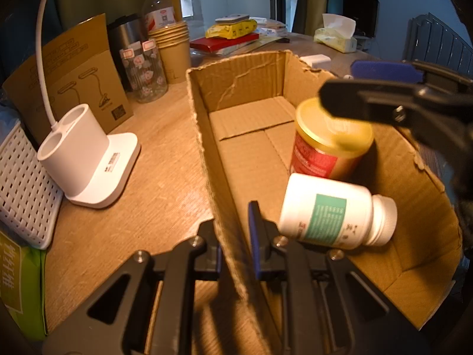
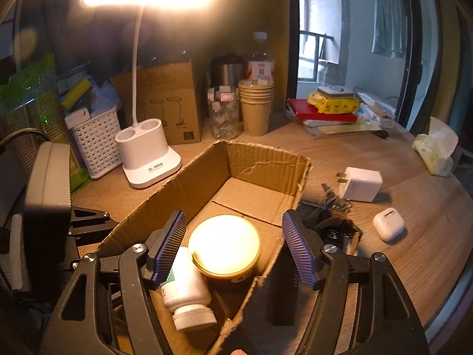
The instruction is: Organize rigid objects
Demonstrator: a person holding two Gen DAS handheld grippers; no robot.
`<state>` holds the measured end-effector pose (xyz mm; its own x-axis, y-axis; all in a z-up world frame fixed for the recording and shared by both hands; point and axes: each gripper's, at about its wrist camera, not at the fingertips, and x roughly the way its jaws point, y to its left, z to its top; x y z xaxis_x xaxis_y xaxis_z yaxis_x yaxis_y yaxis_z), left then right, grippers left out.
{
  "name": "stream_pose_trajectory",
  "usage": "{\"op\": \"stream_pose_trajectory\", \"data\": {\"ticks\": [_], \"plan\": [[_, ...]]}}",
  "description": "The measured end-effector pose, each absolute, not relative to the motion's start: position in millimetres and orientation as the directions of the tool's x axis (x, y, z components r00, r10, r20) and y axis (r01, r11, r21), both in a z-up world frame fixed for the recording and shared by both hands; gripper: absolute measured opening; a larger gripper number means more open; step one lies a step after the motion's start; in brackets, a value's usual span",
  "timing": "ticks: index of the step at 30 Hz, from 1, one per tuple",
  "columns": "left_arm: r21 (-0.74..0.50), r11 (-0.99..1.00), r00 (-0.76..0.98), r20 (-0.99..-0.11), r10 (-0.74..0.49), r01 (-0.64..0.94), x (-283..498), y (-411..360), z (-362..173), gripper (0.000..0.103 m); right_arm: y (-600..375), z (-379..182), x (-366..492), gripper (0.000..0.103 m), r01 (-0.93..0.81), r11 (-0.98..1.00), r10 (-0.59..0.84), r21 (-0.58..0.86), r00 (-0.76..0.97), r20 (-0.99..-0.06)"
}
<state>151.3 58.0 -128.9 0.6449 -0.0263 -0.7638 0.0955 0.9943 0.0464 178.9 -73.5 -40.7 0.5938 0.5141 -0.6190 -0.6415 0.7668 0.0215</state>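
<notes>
An open cardboard box [image 1: 236, 80] lies on the wooden table. My left gripper [image 1: 236, 245] is shut on the box's near left wall, one finger on each side of it. Inside the box a jar with a yellow lid and red label [image 2: 224, 245] stands upright. Next to it a white pill bottle [image 2: 186, 293] lies on its side. My right gripper [image 2: 233, 248] is open above the jar, with its blue pads [image 2: 298, 248] clear of the lid. In the left wrist view the right gripper [image 1: 354, 85] hangs over the jar [image 1: 322, 153] and bottle [image 1: 334, 213].
A white lamp base [image 2: 147, 159], a white basket [image 2: 97, 142], paper cups [image 2: 255, 109] and a glass jar stand behind the box. Right of the box lie a white charger [image 2: 360, 183], keys [image 2: 334, 224], an earbuds case [image 2: 388, 227] and a tissue pack [image 2: 434, 151].
</notes>
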Motion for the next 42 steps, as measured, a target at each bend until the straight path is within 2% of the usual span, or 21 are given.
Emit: {"op": "stream_pose_trajectory", "data": {"ticks": [15,34,42], "plan": [[0.047,0.994,0.645,-0.764,-0.026,0.096,151,57,-129,0.016,-122,-21,184,0.071,-0.543,0.839,0.463,0.032,0.683,-0.564],[0.046,0.994,0.645,-0.764,-0.026,0.096,151,57,-129,0.016,-187,-31,212,0.071,-0.358,0.934,0.305,0.005,0.787,-0.536],[0.047,0.994,0.645,-0.764,-0.026,0.096,151,58,-129,0.016,-206,-40,228,0.071,-0.317,0.948,0.280,0.026,0.791,-0.544]]}}
